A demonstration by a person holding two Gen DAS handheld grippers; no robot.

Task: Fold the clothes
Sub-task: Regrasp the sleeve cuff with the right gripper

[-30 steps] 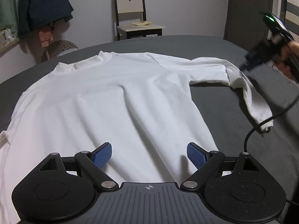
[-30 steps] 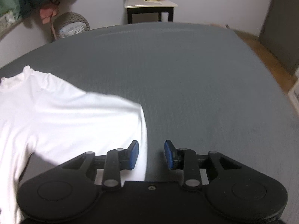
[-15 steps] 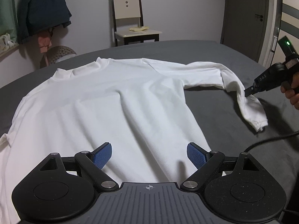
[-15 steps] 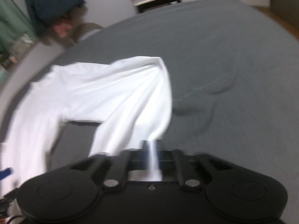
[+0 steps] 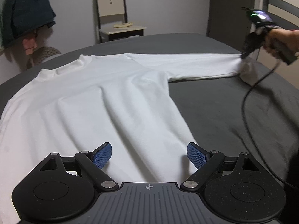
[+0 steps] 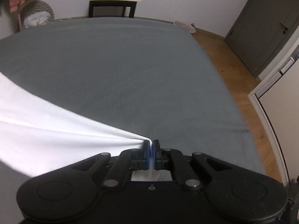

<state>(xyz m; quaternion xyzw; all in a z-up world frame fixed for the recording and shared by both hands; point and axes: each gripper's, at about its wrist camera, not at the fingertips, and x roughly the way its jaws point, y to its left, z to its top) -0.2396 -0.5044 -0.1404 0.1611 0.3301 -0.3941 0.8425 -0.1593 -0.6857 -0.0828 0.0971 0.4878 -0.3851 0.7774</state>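
White long-sleeved shirt [image 5: 97, 100] flat on grey bed [image 5: 224, 112], centre frame, no fold made. Right gripper [image 6: 151, 154] clenched on sleeve cuff [image 5: 241, 63], sleeve stretched right. Left gripper [image 5: 149, 154] spread wide, empty, over hem.

The shirt [image 5: 97, 100] lies flat on the bed [image 5: 233, 112], its body stretching ahead of the left gripper's [image 5: 149, 154] spread fingers [image 5: 102, 155]. Its sleeve [image 5: 186, 65] runs off to their right, ending between the right gripper's [image 6: 151, 155] closed fingers. Beyond the bed's far edge, ahead of both grippers, stands a chair [image 5: 117, 18]; a basket [image 6: 36, 15] sits left of it.
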